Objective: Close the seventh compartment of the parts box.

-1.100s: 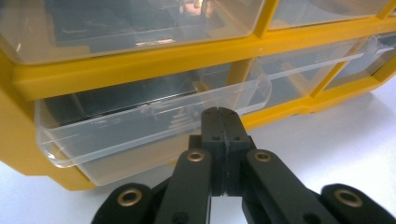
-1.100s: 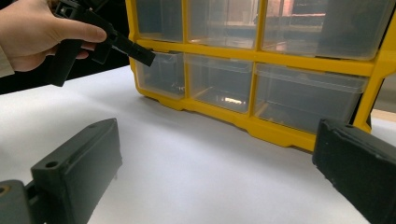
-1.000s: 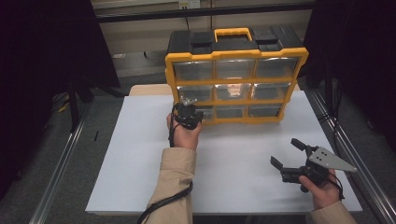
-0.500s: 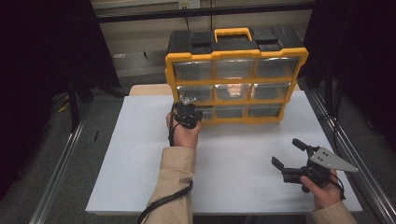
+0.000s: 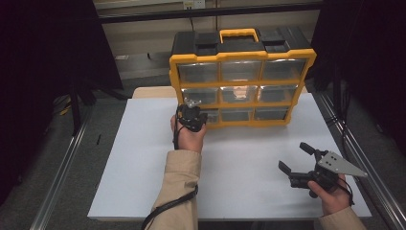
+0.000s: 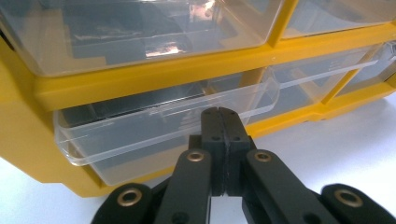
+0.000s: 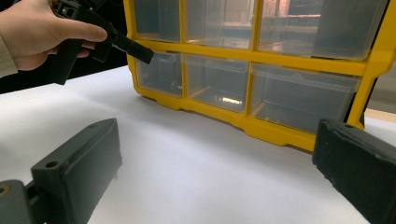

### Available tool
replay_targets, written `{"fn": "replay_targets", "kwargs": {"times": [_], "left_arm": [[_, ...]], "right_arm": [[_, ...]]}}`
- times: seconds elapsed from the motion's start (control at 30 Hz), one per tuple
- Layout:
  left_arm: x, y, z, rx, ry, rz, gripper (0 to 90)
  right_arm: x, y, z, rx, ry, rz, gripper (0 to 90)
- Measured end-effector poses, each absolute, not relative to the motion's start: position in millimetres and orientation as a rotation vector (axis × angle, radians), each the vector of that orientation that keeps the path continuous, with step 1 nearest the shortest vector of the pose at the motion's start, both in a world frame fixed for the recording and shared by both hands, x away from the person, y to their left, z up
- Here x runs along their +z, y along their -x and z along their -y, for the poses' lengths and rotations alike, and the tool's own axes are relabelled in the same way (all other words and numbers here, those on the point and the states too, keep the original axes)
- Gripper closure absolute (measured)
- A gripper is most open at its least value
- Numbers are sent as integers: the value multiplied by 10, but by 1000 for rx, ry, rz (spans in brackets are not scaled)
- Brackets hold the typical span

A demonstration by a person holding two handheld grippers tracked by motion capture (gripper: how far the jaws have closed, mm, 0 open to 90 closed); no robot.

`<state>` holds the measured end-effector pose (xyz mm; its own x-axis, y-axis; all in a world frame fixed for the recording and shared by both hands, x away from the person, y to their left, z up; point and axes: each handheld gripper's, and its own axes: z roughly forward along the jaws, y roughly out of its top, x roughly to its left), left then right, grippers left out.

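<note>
Left tongs (image 5: 200, 116): no change at the bottom-left drawer (image 6: 154, 126).
Right tongs (image 5: 298, 160): no visible change above the counter (image 5: 239, 153).

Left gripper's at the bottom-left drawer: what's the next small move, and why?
Probably draw the left gripper straight back. Its fingers are closed at the lip of the bottom-left drawer, which looks barely out of the yellow organizer.

Looks like a lab or workshop bay: white-topped table (image 5: 143, 158), dark curtains (image 5: 52, 48) at nine and three o'clock, metal floor rails (image 5: 62, 177), yellow parts organizer (image 5: 242, 76) at twelve.
</note>
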<state>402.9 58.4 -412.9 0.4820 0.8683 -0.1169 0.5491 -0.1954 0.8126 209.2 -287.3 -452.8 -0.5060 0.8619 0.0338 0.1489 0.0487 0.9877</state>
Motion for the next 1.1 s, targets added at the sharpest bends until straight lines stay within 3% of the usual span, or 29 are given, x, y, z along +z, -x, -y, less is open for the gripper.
{"fn": "replay_targets", "kwargs": {"times": [1.1], "left_arm": [[-4141, -4082, -584, 499, -1881, -1187, 900]], "right_arm": [[-4525, -2083, 2884, 1509, -1034, -1707, 9]]}}
